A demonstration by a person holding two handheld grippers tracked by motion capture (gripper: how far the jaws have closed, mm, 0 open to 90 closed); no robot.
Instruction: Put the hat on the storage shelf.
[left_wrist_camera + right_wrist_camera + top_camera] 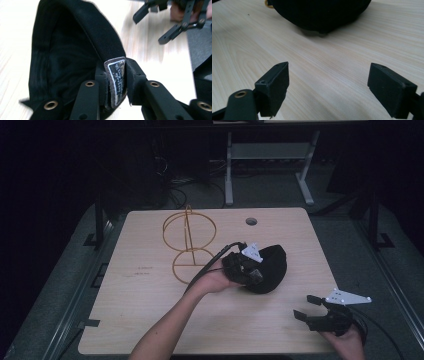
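A black cap (271,266) lies near the middle of the wooden table (150,310), right of a yellow wire stand (189,245). My left gripper (251,272) is shut on the cap's back strap, pinching the strap end with its small label (117,80) between the jaws; the cap's dark inside (65,57) opens in front of it. My right gripper (306,307) stands open near the table's front right edge, nothing between its fingers (274,85). From the right gripper view the cap (322,12) rests on the table ahead, apart from the jaws.
A round cable hole (251,221) sits at the table's far side. A grey metal frame (270,160) stands on the dark floor beyond. The right gripper's open jaws also appear far off in the left gripper view (172,22).
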